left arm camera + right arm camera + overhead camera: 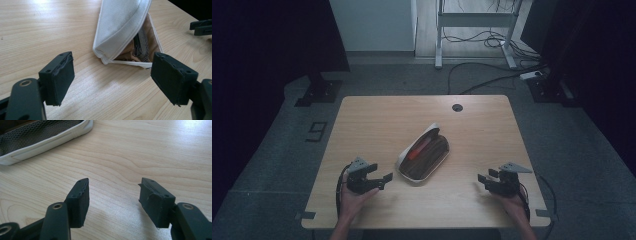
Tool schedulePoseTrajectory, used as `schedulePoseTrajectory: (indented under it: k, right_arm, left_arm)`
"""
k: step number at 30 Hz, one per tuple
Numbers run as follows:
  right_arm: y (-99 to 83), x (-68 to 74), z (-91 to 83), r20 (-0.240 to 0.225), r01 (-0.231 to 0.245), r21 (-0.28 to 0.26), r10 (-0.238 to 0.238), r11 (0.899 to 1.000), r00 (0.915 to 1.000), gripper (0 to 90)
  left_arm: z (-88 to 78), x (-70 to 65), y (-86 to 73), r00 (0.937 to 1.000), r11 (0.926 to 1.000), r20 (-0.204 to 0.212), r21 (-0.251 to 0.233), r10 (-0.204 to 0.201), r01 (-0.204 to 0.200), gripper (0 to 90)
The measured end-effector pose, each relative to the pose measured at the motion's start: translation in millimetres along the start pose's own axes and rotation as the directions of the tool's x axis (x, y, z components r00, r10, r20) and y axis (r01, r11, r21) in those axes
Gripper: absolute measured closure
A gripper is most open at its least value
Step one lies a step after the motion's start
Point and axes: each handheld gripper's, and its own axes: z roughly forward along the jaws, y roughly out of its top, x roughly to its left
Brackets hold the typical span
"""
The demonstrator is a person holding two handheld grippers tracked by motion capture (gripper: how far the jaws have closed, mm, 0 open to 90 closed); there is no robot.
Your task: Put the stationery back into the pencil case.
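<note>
A white fabric pencil case (pixel 423 153) lies unzipped near the middle of the wooden table (pixel 377 125), set on a diagonal, its upper flap folded back so the brown lining shows. Inside it, the high view picks out an orange-red item (pixel 418 148), too small to name. From the left gripper view the case (pixel 122 27) reads as soft woven cloth with a piped seam along the edge, and a grey mesh pocket (pixel 141 47) sits in the opening. The table is pale wood-grain laminate with rounded corners and a round cable hole (pixel 457 107) near its far edge. The left gripper (pixel 379 181) rests just left of the case, jaws wide apart and empty. The right gripper (pixel 484 181) sits well to the right, jaws likewise spread with nothing between them.
</note>
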Motion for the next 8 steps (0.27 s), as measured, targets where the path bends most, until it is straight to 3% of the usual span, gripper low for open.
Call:
schedulePoseTrajectory:
  k: [8]
  right_arm:
    - [0.5, -0.7, 1.4, 0.002, -0.005, 0.004, 0.005, 1.000, 1.0000, 35.8]
  left_arm:
    - [-0.4, 2.4, -0.5, 1.0000, 1.0000, 0.000, -0.001, -0.005, 0.005, 19.7]
